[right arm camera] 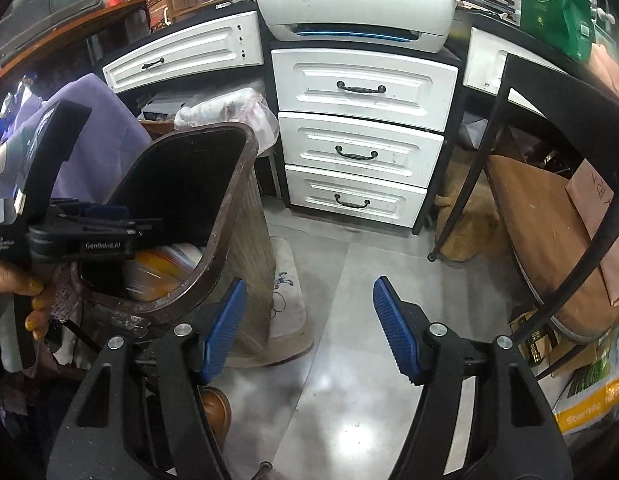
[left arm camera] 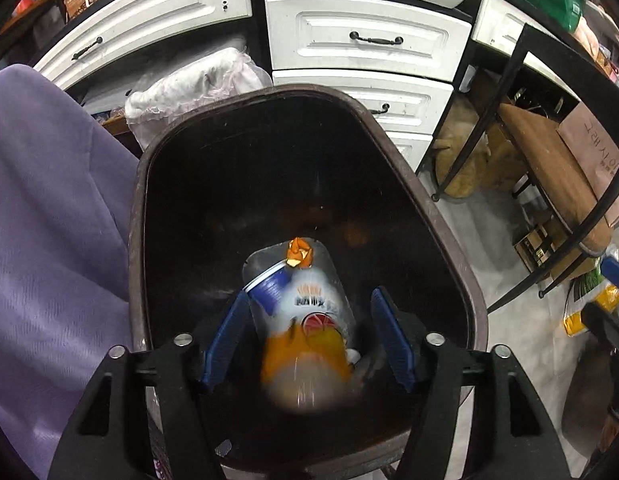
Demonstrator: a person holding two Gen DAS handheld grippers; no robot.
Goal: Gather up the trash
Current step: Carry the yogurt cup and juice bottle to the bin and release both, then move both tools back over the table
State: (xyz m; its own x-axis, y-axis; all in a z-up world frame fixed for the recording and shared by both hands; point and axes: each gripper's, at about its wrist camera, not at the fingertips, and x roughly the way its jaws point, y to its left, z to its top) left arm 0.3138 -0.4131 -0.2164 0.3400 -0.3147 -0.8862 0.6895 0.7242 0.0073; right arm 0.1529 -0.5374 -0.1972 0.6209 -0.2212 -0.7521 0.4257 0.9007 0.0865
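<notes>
A dark brown trash bin (left arm camera: 429, 184) stands on the floor; it also shows in the right wrist view (right arm camera: 229, 208). My left gripper (left arm camera: 309, 320) is open right over the bin's mouth. An orange and white snack package (left arm camera: 309, 328) is blurred between the spread blue pads, apart from both, inside the bin; its orange side shows in the right wrist view (right arm camera: 165, 268). A small orange scrap (left arm camera: 299, 254) lies deeper in the bin. My right gripper (right arm camera: 309, 320) is open and empty above the grey floor, to the right of the bin. The left gripper's body (right arm camera: 81, 236) shows there, over the bin.
White drawers (right arm camera: 361, 148) with a printer (right arm camera: 353, 4) on top stand behind the bin. A purple cloth (left arm camera: 49, 200) hangs at the left. A black metal chair (right arm camera: 549, 216) with a paper bag is at the right. A small mat (right arm camera: 287, 300) lies beside the bin.
</notes>
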